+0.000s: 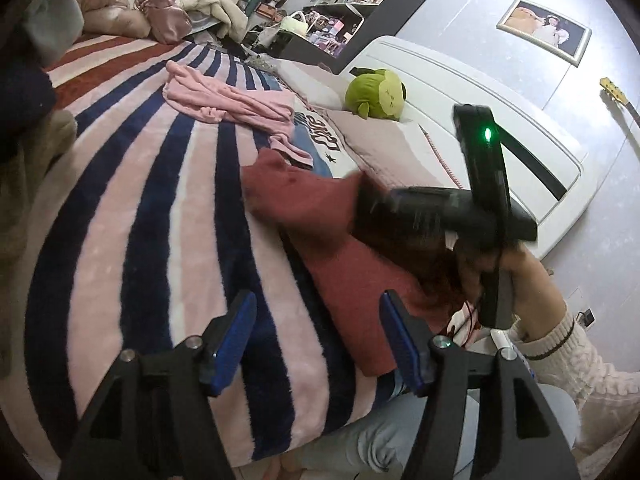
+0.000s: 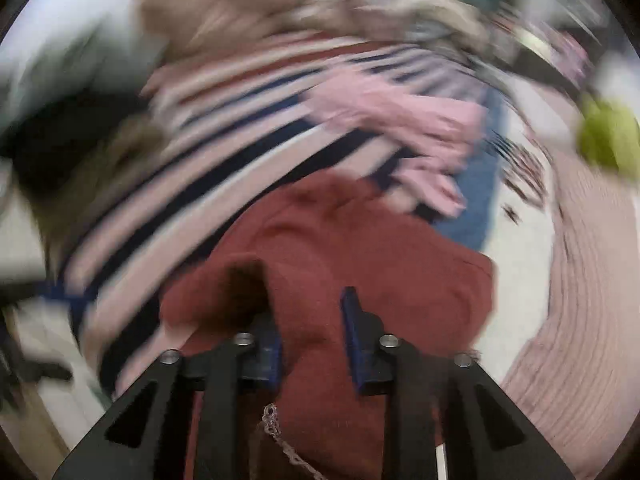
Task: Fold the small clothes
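Observation:
A dark red garment (image 1: 320, 216) lies crumpled at the near edge of a bed covered by a pink, navy and red striped blanket (image 1: 140, 200). In the blurred right wrist view my right gripper (image 2: 312, 320) is shut on the dark red garment (image 2: 360, 232), with cloth bunched between the blue pads and a fold draped over the left finger. The left wrist view shows the right gripper (image 1: 376, 208) at that garment, held by a hand (image 1: 532, 280) in a cream sleeve. My left gripper (image 1: 318, 308) hangs open over the blanket's edge, nothing between its pads. A pink garment (image 1: 232, 104) lies farther up the bed.
A green plush toy (image 1: 376, 94) sits on a pillow (image 1: 380, 140) against the white headboard (image 1: 460, 92). Dark and tan clothes (image 1: 24, 92) are piled at the left edge. Bedding, a bag and cluttered shelves (image 1: 340, 0) stand at the far end. The person's grey trousers (image 1: 380, 440) are below.

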`<state>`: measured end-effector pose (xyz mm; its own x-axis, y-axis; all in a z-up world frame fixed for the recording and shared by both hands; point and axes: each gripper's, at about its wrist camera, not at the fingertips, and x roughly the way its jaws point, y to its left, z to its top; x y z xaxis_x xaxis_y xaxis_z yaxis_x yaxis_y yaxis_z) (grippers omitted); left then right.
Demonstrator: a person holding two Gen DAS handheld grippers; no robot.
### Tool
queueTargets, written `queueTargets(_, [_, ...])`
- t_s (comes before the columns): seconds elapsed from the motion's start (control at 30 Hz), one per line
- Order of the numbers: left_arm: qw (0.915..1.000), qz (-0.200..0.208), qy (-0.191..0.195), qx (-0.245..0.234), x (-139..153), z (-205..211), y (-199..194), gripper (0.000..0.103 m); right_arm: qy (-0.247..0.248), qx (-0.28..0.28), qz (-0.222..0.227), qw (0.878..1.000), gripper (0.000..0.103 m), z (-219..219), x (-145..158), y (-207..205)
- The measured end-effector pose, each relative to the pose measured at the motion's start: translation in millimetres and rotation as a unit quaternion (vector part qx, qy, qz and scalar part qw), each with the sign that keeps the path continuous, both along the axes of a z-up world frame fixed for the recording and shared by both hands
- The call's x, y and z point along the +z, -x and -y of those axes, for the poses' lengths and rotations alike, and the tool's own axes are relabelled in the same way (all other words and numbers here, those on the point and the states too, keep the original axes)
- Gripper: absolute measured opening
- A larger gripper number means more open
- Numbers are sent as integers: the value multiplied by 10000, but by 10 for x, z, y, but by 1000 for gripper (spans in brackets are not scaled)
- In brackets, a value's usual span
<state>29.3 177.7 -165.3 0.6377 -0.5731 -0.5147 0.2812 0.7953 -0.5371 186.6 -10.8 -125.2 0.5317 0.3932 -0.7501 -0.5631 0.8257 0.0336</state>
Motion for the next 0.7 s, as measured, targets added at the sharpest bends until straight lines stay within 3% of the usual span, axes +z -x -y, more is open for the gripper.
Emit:
queueTargets(0.07, [9999, 1, 80, -87, -15, 13, -23, 60, -192, -852, 1, 9962, 12, 432, 17, -218])
queueTargets(0.13, [9997, -11, 146, -184, -5, 83, -86, 61, 102, -1497, -47, 9887, 12, 795, -71, -382])
queueTargets(0.2, [9992, -40, 197, -340, -26, 180, -152, 63, -109, -1883, -594, 9803, 13, 1213, -220, -508])
queueTargets(0.27, [9981, -79, 298, -525, -59, 278, -238, 66, -758, -1793, -858, 9771, 16, 1484, -231, -425])
queueTargets(0.33, [9972, -138, 387, -629, -101, 338, -300, 67, -966, -1575, -727, 9801, 36, 1578, -154, -226])
queueTargets(0.37, [9968, -181, 415, -658, -127, 371, -334, 68, -1005, -1428, -685, 9823, 40, 1569, -118, -121])
queueTargets(0.5, [9949, -389, 489, -790, -254, 529, -436, 68, -1141, -713, -1080, 9850, 40, 1399, -177, 222])
queueTargets(0.57, [9935, -468, 576, -865, -317, 625, -450, 66, -995, -579, -1321, 9845, 26, 1286, -352, 277])
queueTargets(0.6, [9932, -480, 569, -890, -334, 658, -445, 51, -1001, -492, -1414, 9837, 7, 1254, -428, 293])
queueTargets(0.63, [9931, -490, 508, -940, -347, 694, -427, 43, -1068, -332, -1585, 9810, 5, 1202, -512, 327])
queueTargets(0.7, [9928, -451, 365, -1047, -337, 739, -360, 40, -1009, -230, -1544, 9826, 5, 1196, -556, 411])
